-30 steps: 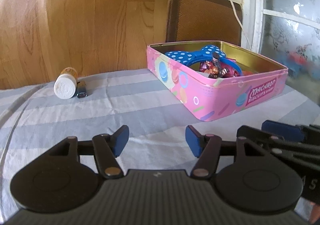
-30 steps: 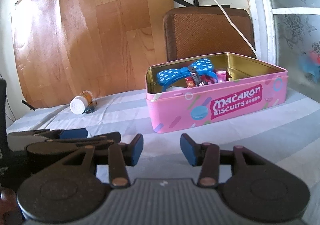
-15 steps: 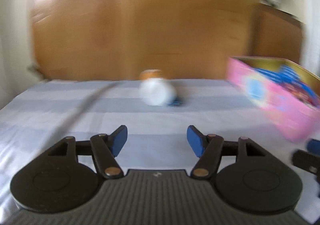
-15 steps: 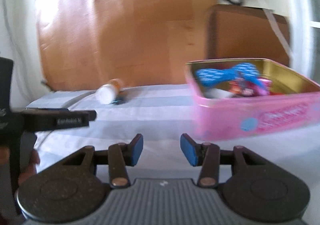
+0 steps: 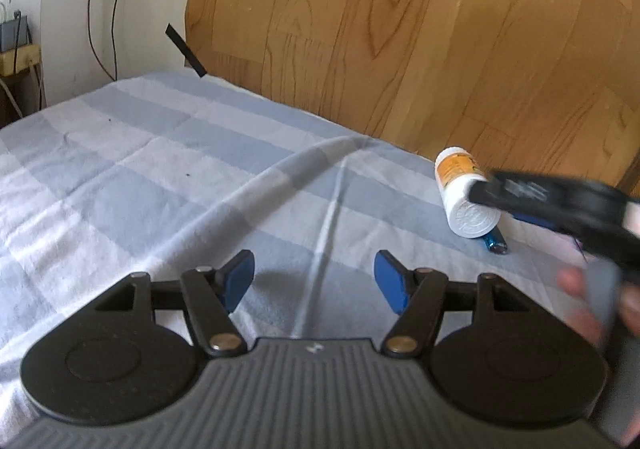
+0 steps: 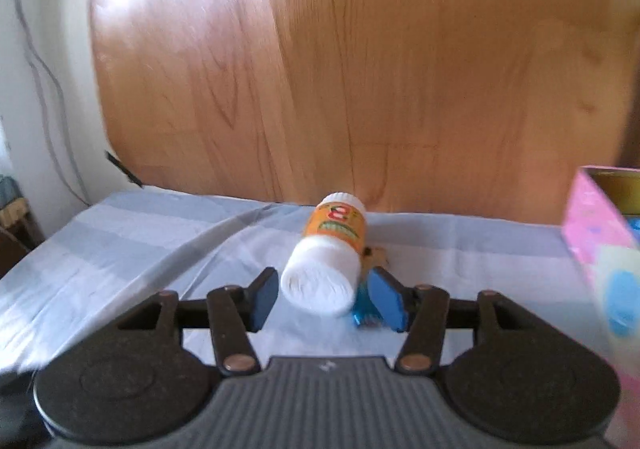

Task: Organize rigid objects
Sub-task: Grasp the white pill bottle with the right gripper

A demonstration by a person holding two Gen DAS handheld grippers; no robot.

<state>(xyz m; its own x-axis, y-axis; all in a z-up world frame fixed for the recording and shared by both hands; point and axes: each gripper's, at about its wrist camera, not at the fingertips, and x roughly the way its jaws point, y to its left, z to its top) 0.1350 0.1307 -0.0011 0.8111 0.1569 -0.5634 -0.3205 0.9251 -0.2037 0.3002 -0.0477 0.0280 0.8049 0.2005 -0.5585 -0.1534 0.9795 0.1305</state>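
Left gripper [image 5: 314, 281]: blue pads wide apart, nothing between them, only blue-and-white checked cloth [image 5: 160, 177] under and ahead. A raised fold in the cloth runs from near the pads diagonally away toward the wood-grain panel [image 5: 400, 29] at the back. Open cloth to the left, out to the table's left edge; pale wall with dangling black cables [image 5: 104, 9] beyond that.

Right gripper [image 6: 324, 299]: blue pads spread, not clamped on anything. White plastic bottle with orange label [image 6: 326, 261] lies on its side, cap end pointing toward the camera, cap sitting between the two pads. Contact with either pad: cannot tell, view is blurred. Small blue object [image 6: 362, 311] lies on the cloth just beside the bottle on its right, partly hidden behind the right pad.

In the left wrist view the same bottle [image 5: 464, 197] is far right, right gripper's black finger [image 5: 520, 193] across it, blue object [image 5: 494, 241] poking out below.

Obstruction on the right: pink printed tin box [image 6: 600, 241], open top, near the bottle but apart from it. Bottle's far end lies close to the wood panel; little room behind.
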